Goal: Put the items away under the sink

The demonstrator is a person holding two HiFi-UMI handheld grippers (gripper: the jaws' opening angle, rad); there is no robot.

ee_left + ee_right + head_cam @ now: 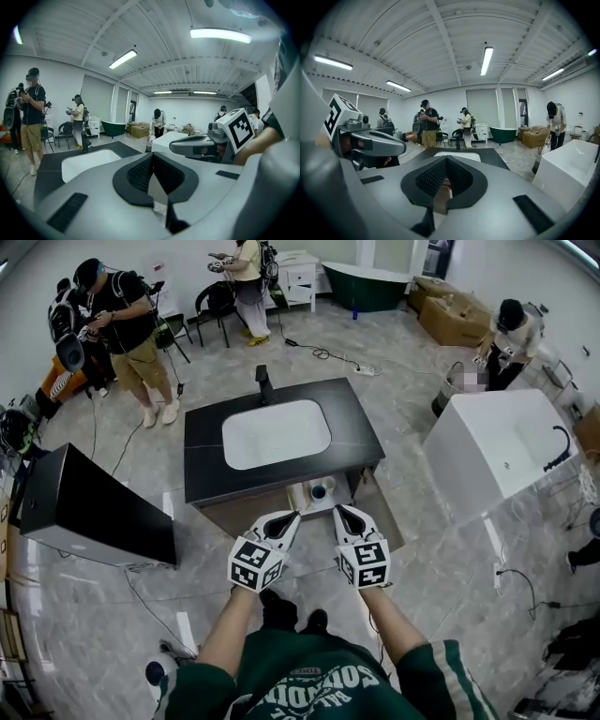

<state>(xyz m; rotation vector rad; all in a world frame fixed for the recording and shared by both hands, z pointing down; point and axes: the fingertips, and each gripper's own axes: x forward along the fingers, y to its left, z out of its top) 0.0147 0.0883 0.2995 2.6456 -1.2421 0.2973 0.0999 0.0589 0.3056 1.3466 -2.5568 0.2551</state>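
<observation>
The left hand-held gripper [287,518] and right hand-held gripper [344,513], two in all, hover with jaws together and empty near one black vanity [353,434] with one white basin [276,433] and one faucet [263,385].

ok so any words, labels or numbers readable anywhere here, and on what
No text reads clearly.
White lettering on the green shirt: upside down and warped, unreadable.
The marker cubes: black-and-white square patterns only, no words.
Nothing else bears legible print.
</observation>
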